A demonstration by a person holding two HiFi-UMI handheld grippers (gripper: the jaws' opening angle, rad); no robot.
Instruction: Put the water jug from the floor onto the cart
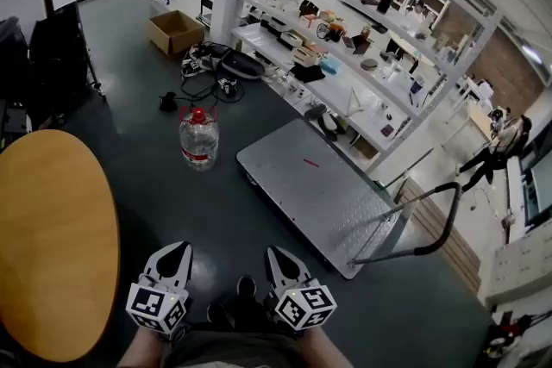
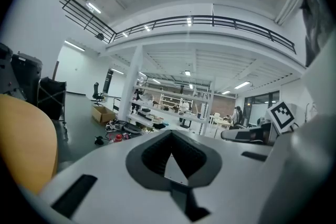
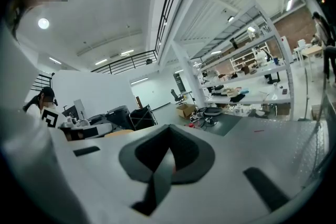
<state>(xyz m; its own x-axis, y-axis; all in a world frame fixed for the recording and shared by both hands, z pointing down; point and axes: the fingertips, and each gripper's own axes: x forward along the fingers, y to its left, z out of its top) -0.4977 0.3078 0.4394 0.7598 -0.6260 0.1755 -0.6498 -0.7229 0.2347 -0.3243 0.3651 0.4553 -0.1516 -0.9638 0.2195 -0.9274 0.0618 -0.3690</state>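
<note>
1. Tongs at bottom centre: left gripper [image 1: 176, 247] and right gripper [image 1: 277, 252], both with jaws together, empty.
2. Water jug [image 1: 198, 138] upright on floor [image 1: 142, 112], centre-left, near cart [image 1: 321, 187].

A clear, red-capped water jug [image 1: 199, 140] stands upright on the floor [image 1: 142, 146] beside the flat grey cart [image 1: 332, 198].

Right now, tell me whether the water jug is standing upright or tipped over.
Upright: the water jug stands on its base on the floor, red cap at the top, left of the cart.
</note>
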